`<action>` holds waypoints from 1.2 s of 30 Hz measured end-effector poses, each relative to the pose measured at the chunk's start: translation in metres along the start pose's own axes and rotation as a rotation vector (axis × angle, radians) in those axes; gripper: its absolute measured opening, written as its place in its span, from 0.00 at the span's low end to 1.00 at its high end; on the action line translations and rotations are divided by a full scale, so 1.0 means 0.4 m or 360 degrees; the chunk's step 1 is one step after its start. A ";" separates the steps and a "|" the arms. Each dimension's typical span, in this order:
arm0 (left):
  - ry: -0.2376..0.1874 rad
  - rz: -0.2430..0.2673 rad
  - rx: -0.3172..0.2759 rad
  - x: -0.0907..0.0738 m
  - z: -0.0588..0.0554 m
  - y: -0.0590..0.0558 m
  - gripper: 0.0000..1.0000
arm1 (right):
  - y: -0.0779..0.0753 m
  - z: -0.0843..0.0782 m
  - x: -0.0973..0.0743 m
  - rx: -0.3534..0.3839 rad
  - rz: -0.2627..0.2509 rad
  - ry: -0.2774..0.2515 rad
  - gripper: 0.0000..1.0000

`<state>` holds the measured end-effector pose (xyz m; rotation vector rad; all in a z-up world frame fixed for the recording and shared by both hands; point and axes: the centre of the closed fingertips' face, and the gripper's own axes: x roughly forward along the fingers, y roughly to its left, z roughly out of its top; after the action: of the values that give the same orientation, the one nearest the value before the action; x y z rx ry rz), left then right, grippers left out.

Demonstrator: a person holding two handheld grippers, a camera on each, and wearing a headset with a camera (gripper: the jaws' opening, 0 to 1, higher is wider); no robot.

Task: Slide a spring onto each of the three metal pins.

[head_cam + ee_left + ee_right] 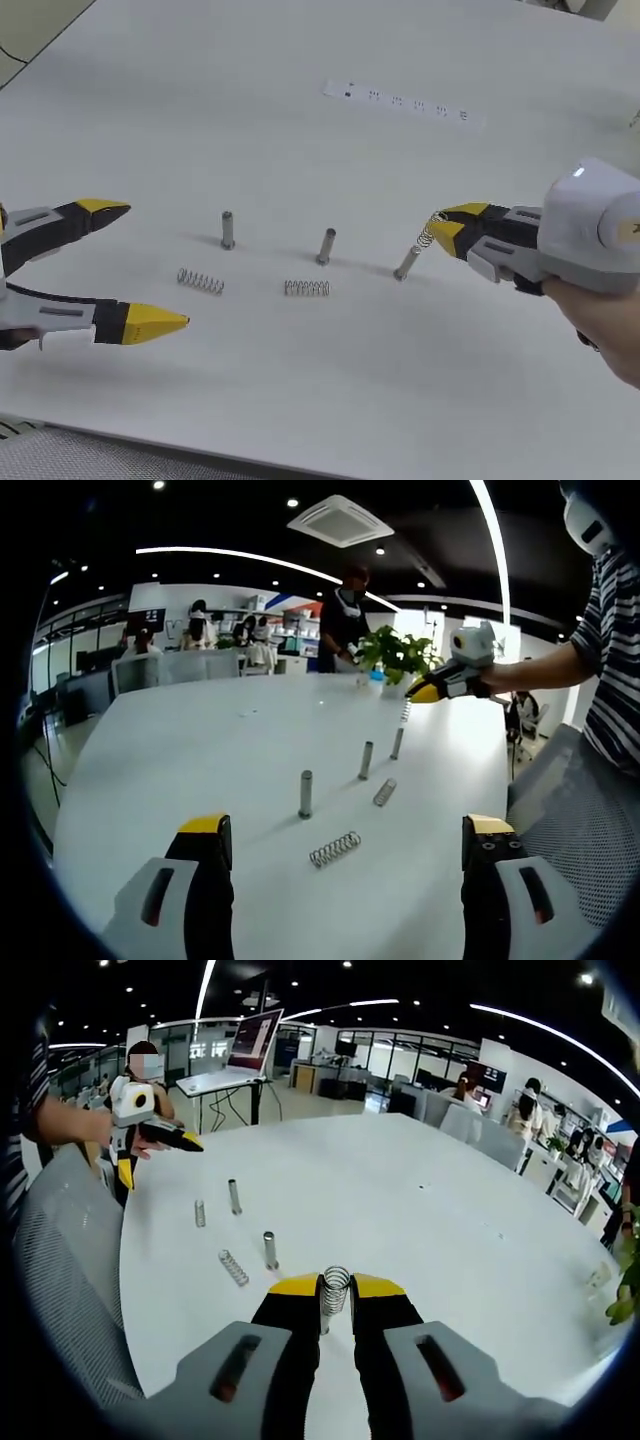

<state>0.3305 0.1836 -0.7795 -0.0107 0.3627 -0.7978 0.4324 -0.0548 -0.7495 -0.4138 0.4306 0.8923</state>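
At the left edge of the head view, the left tongs (pixel 128 265) hang over the white desk (pixel 300 400) with the 2 yellow tips wide apart and nothing between them. To their right, the left pin (pixel 228 229) stands upright, and the first loose spring (pixel 200 281) lies flat on the desk just in front of it. Next comes the middle pin (pixel 326 245), also upright, with the second loose spring (pixel 306 288) lying flat just in front of it. Further right, the right pin (pixel 407 262) leans, its top toward the right tongs (pixel 445 225). These tongs are closed on the third spring (pixel 427 237), which touches the top end of the right pin; I cannot tell if it is around the pin. A white power strip (pixel 405 103) lies far back on the desk.
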 end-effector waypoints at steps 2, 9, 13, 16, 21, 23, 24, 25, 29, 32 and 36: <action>-0.0003 0.0005 -0.0006 -0.001 0.000 0.003 0.95 | -0.002 -0.002 0.002 0.0011 -0.0001 0.0002 0.12; -0.0020 0.0003 -0.0029 0.000 0.004 0.003 0.93 | 0.002 -0.006 0.012 0.0015 0.0011 0.0011 0.12; -0.0019 0.0008 -0.0032 -0.001 0.004 0.004 0.93 | 0.004 -0.009 0.016 0.0025 0.0016 0.0015 0.12; -0.0016 0.0012 -0.0025 -0.003 0.003 0.004 0.93 | 0.004 -0.015 0.019 0.0023 0.0017 0.0028 0.12; -0.0017 0.0018 -0.0034 -0.006 0.002 0.005 0.93 | 0.006 -0.019 0.022 0.0031 0.0024 0.0034 0.12; -0.0011 0.0020 -0.0037 -0.007 -0.002 0.006 0.93 | 0.007 -0.021 0.022 0.0031 0.0025 0.0037 0.12; -0.0010 0.0022 -0.0040 -0.008 -0.003 0.006 0.93 | 0.008 -0.023 0.024 0.0036 0.0028 0.0039 0.12; -0.0010 0.0023 -0.0043 -0.008 -0.004 0.007 0.92 | 0.009 -0.025 0.025 0.0039 0.0030 0.0041 0.12; -0.0012 0.0029 -0.0049 -0.009 -0.008 0.007 0.92 | 0.014 -0.041 0.031 0.0035 0.0036 0.0068 0.12; -0.0012 0.0031 -0.0049 -0.010 -0.008 0.007 0.92 | 0.015 -0.057 0.040 0.0037 0.0046 0.0089 0.12; -0.0007 0.0035 -0.0053 -0.012 -0.010 0.008 0.92 | 0.015 -0.078 0.052 0.0063 0.0051 0.0121 0.12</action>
<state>0.3285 0.1896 -0.7822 -0.0398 0.3714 -0.7699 0.4334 -0.0539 -0.7877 -0.4061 0.5250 0.8995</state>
